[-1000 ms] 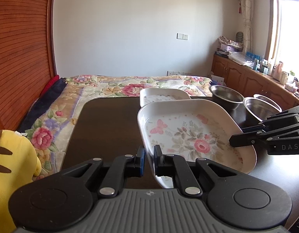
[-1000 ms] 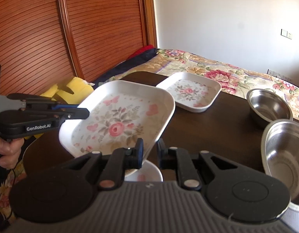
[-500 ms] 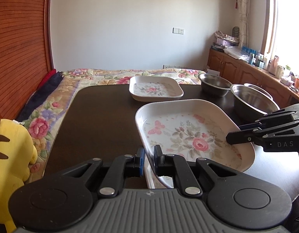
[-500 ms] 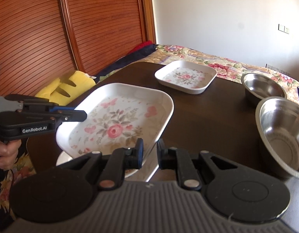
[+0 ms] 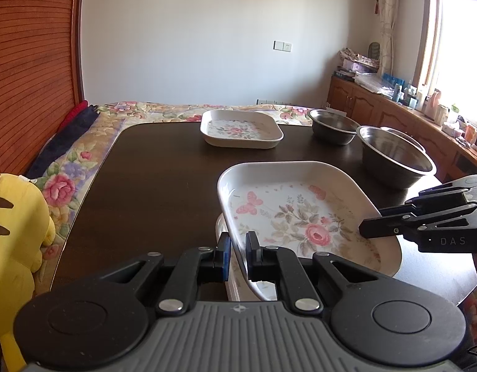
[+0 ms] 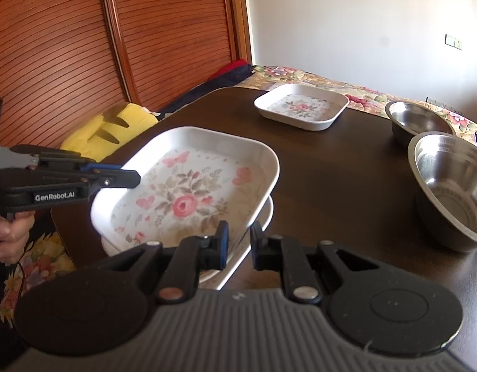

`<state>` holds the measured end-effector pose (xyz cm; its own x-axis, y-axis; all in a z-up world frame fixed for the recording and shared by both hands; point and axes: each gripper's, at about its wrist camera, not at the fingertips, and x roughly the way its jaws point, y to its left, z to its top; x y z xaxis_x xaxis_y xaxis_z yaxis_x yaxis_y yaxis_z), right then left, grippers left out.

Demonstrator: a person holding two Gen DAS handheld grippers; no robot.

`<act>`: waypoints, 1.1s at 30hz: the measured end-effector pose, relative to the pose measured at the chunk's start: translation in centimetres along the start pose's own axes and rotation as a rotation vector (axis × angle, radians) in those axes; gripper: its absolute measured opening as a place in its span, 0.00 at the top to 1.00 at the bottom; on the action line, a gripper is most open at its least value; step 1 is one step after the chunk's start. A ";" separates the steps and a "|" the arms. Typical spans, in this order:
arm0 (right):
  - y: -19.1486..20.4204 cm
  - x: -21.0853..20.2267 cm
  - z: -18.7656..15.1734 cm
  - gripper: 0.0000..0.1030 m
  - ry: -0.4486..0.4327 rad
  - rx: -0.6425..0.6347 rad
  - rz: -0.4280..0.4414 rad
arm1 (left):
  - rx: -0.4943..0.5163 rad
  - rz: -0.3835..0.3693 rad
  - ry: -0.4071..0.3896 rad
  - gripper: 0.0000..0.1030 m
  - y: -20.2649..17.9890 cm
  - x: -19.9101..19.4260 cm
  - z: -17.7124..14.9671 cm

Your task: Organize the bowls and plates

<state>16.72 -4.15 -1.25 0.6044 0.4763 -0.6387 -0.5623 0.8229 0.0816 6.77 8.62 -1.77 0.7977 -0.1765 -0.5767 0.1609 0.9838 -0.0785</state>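
While I hold large floral plate [image 5: 300, 217] from two sides, left gripper [image 5: 237, 255] pinches its near rim, right gripper [image 6: 239, 246] clamps opposite rim. Plate sits tilted, just above second white plate [image 6: 263, 220] on dark table [image 5: 151, 179]. Smaller floral plate [image 5: 241, 128] at far edge. Two steel bowls [image 6: 449, 186] nearby, well apart from held plate.
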 end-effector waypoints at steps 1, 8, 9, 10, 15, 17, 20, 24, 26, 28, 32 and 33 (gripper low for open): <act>0.0 0.0 0.0 0.84 0.000 -0.002 -0.001 | 0.001 0.000 0.001 0.90 0.0 0.0 0.0; 0.1 -0.1 -0.3 0.84 0.006 -0.005 -0.005 | 0.004 0.002 0.014 0.90 -0.2 0.3 -0.5; 0.2 -0.1 -0.3 0.84 0.007 -0.005 -0.005 | 0.005 0.003 0.016 0.90 -0.2 0.4 -0.6; 0.2 -0.1 -0.4 0.84 0.008 -0.006 -0.006 | 0.007 0.005 0.018 0.90 -0.3 0.4 -0.6; 0.5 0.0 -0.6 0.84 0.008 -0.015 -0.009 | 0.012 0.015 0.023 0.90 -0.3 0.7 -0.8; 0.6 0.0 -0.7 0.84 0.009 -0.019 -0.008 | 0.018 0.025 0.026 0.90 -0.4 0.9 -0.8; 0.6 0.2 -0.8 0.84 0.012 -0.018 -0.009 | 0.027 0.034 0.030 0.90 -0.5 1.0 -0.9; 0.6 0.3 -0.8 0.83 0.011 -0.016 -0.011 | 0.028 0.045 0.029 0.90 -0.4 1.2 -1.0; 0.5 0.4 -0.9 0.82 0.009 -0.012 -0.011 | 0.028 0.045 0.030 0.90 -0.4 1.3 -1.1; 0.5 0.5 -0.9 0.82 0.007 -0.013 -0.012 | 0.030 0.048 0.028 0.90 -0.4 1.3 -1.1; 0.5 0.5 -1.0 0.81 0.003 -0.009 -0.012 | 0.028 0.048 0.027 0.90 -0.4 1.4 -1.0; 0.4 0.5 -1.1 0.81 0.002 -0.007 -0.011 | 0.028 0.048 0.028 0.90 -0.4 1.4 -1.0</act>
<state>16.18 -3.93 -2.36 0.6098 0.4663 -0.6409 -0.5593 0.8261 0.0690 7.20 8.03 -3.36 0.7885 -0.1280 -0.6015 0.1396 0.9898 -0.0278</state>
